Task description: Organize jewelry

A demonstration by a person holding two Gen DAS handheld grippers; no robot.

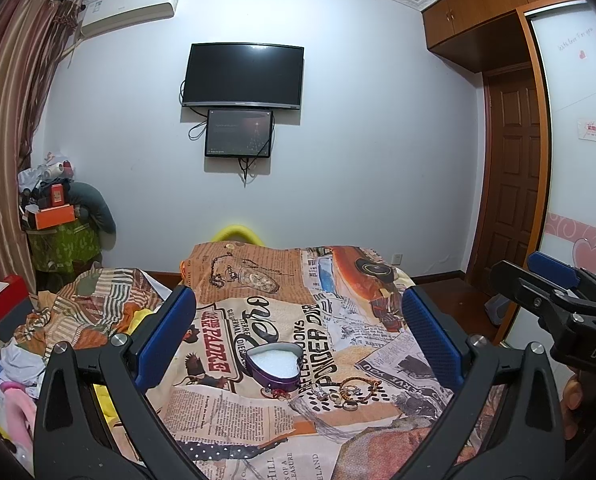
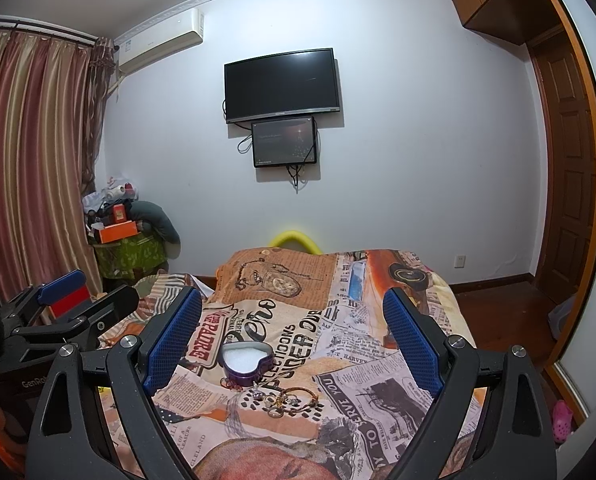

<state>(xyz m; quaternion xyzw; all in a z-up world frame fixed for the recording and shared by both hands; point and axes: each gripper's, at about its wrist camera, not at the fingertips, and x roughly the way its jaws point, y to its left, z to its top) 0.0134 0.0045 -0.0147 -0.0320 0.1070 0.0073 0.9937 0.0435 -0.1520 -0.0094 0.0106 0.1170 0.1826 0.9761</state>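
Observation:
A purple heart-shaped box (image 1: 273,366) with white foam inside sits open on the newspaper-print bedspread (image 1: 234,416). It also shows in the right wrist view (image 2: 246,362). Loose jewelry (image 1: 347,390), gold rings, a bangle and small silver pieces, lies just right of the box, and shows in the right wrist view (image 2: 288,398). A small ring (image 2: 230,383) lies at the box's front left. My left gripper (image 1: 298,316) is open and empty above the bed, behind the box. My right gripper (image 2: 292,312) is open and empty, held beside the left.
A striped rumpled quilt (image 1: 94,312) and clothes lie left of the bedspread. A red box (image 1: 8,296) stands at the far left. A cluttered stand (image 2: 126,236) is in the corner by the curtain (image 2: 30,160). A wardrobe (image 1: 569,140) and door (image 1: 513,184) are at the right.

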